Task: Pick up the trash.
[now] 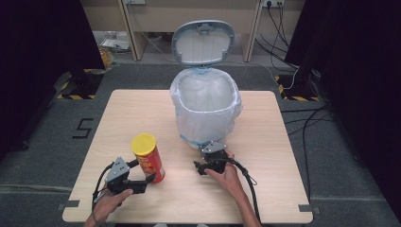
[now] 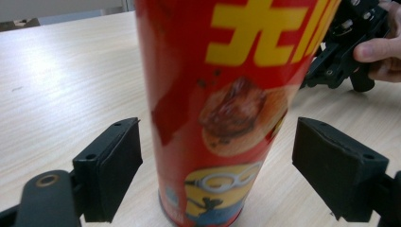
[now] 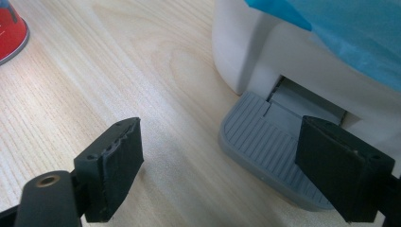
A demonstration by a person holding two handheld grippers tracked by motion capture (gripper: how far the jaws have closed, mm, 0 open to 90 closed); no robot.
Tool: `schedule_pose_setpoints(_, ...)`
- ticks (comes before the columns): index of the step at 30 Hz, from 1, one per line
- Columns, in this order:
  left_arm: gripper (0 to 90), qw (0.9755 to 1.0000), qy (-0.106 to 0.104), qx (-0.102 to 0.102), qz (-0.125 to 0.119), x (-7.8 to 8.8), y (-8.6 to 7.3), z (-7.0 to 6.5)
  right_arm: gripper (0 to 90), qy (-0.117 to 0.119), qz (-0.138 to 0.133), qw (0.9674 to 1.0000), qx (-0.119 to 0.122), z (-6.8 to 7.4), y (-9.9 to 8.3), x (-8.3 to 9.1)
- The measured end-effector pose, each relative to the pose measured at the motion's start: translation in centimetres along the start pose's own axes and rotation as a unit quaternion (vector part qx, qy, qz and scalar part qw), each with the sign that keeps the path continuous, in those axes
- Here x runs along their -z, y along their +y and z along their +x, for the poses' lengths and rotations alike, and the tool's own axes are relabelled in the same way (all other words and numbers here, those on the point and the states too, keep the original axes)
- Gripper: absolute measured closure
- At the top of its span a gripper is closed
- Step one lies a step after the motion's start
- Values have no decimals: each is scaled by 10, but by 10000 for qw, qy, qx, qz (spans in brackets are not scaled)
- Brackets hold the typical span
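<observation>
Left tool [image 2: 215, 156] straddles upright can [image 2: 227, 109], untouched.

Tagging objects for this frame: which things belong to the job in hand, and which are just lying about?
In the job:
- red chip can, upright, between the open left gripper jaws, not yet gripped
- white pedal bin, lid up, bag-lined
- grey pedal, right gripper on it

Lying about:
- cables on the floor
- floor marking
- clutter beyond the table
</observation>
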State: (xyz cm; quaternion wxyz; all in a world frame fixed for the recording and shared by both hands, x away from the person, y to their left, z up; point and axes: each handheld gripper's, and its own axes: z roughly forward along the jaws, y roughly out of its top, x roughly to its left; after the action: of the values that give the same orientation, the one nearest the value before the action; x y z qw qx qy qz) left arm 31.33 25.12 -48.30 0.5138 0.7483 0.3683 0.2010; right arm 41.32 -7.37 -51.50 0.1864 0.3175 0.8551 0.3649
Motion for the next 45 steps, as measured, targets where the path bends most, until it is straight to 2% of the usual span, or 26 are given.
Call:
schedule_pose_setpoints(6, 156, 9999, 100, -71, -60, -6, 5, -3, 160, -32, 22, 10000, 30, 1, 0, 0)
schedule_pose_setpoints(12, 173, 9998, 140, -33, -160, -12, 9, -1, 159, -51, 31, 10000, 74, 1, 0, -1)
schedule_pose_setpoints(14, 218, 9998, 142, -25, -156, -14, 9, 0, 160, -38, 42, 10000, 26, 1, 0, 0)
schedule_pose_setpoints(20, 237, 9997, 154, -116, -154, -15, 11, 1, 160, -63, 61, 9999, 74, 2, 1, 0)
schedule_pose_setpoints(22, 238, 9997, 146, -72, -177, -14, 13, 2, 160, -66, 65, 9999, 75, 2, 1, -1)
schedule_pose_setpoints(31, 239, 9994, 226, -27, -259, -9, 32, 13, 160, -61, 77, 9999, 81, 2, 1, -1)
schedule_pose_setpoints(37, 239, 9993, 206, 12, -314, -9, 44, 18, 160, -81, 79, 9998, 131, 2, 1, -1)
schedule_pose_setpoints(45, 240, 9991, 199, 89, -361, -15, 54, 26, 160, -91, 72, 9998, 154, 2, 1, -1)
